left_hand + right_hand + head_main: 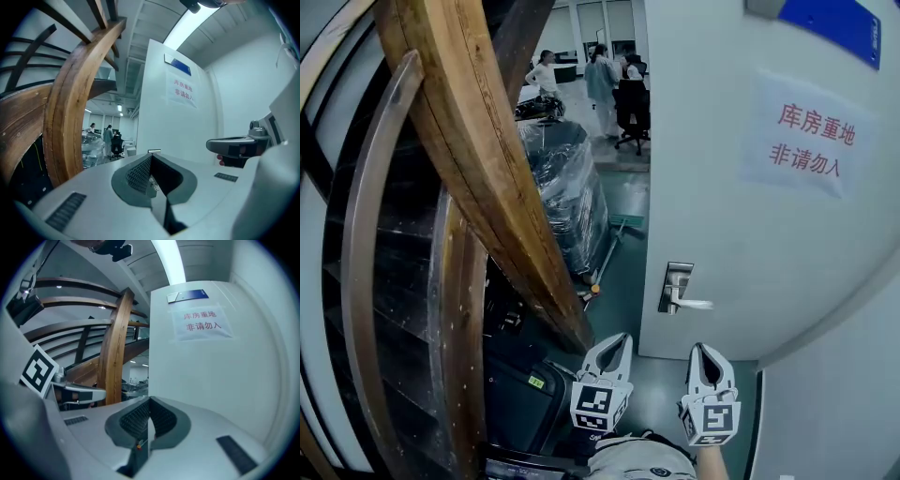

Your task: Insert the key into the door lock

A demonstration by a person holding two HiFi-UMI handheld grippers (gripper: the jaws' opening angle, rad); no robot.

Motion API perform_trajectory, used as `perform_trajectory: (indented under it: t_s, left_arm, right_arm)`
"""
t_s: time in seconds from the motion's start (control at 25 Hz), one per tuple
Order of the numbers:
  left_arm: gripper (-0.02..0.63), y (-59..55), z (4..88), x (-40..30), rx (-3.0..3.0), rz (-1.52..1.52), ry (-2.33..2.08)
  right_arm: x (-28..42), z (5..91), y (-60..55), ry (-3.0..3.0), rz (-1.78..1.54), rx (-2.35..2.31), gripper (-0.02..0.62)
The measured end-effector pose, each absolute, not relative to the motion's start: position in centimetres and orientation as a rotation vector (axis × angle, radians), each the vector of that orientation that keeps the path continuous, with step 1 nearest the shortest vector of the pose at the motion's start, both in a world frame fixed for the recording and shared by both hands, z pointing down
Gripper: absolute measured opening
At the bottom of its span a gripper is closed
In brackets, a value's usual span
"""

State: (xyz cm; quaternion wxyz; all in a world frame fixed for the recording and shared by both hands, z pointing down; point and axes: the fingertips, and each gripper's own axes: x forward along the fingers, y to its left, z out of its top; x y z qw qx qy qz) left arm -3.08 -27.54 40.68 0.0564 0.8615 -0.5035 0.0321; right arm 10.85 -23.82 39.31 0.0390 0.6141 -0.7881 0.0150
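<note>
The white door stands ajar at the right, with its metal lock plate and lever handle on its left edge; I cannot make out a keyhole. Both grippers hang side by side below the handle, apart from it and pointing at the door. My left gripper is shut, and a small silvery piece, seemingly the key, shows between its pads. My right gripper is shut, with only a thin seam and an orange speck between its pads.
A curved wooden stair beam and railings fill the left. Behind it stands a plastic-wrapped pallet, with people and an office chair far beyond the doorway. A black case lies at the lower left. The door bears a paper sign.
</note>
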Motion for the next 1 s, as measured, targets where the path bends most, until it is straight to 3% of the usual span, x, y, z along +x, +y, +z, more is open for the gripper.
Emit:
perform_trajectory:
  t_s: [1.0]
  left_arm:
    - [0.005,-30.1,37.6,-0.6,2.731,0.049,-1.511]
  right_arm:
    - [8.8,36.5,-26.6,-2.585,0.058,1.868,0.006]
